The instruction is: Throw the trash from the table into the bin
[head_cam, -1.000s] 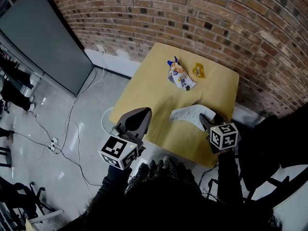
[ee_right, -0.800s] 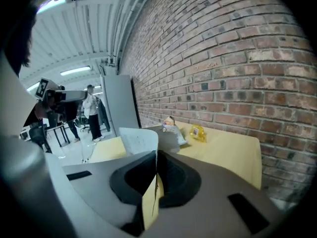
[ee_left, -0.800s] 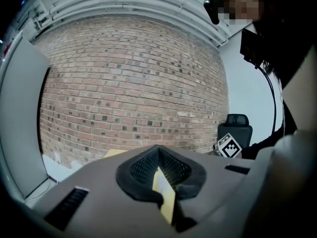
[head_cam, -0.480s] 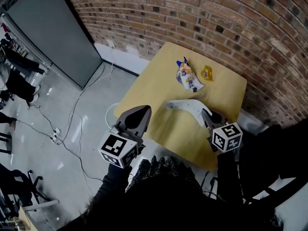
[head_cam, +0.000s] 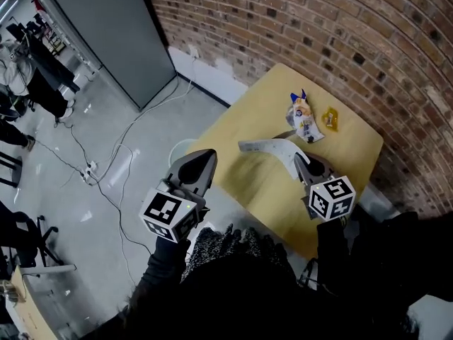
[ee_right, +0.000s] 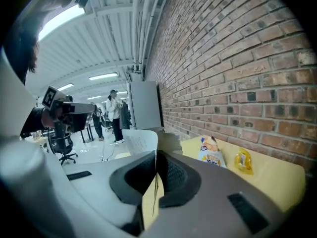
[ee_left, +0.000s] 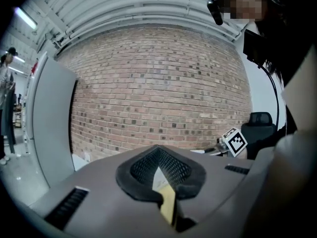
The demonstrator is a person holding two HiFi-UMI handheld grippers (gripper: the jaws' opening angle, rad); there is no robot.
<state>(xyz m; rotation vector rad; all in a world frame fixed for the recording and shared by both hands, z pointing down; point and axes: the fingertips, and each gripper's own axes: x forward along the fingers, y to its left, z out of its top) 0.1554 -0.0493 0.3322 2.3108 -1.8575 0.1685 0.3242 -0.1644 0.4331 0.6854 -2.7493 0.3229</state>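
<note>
My R gripper (head_cam: 297,161) jaws clamped on paper sheet (head_cam: 262,146); snack bag (head_cam: 304,119) & yellow wrapper (head_cam: 330,119) lie beyond them; L gripper (head_cam: 204,159) jaws together, empty.

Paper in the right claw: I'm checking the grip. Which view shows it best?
Right gripper view: the paper rises from the shut right claw. Head view shows the whole paper over the table, grip hidden. Left gripper view hardly shows it.
</note>
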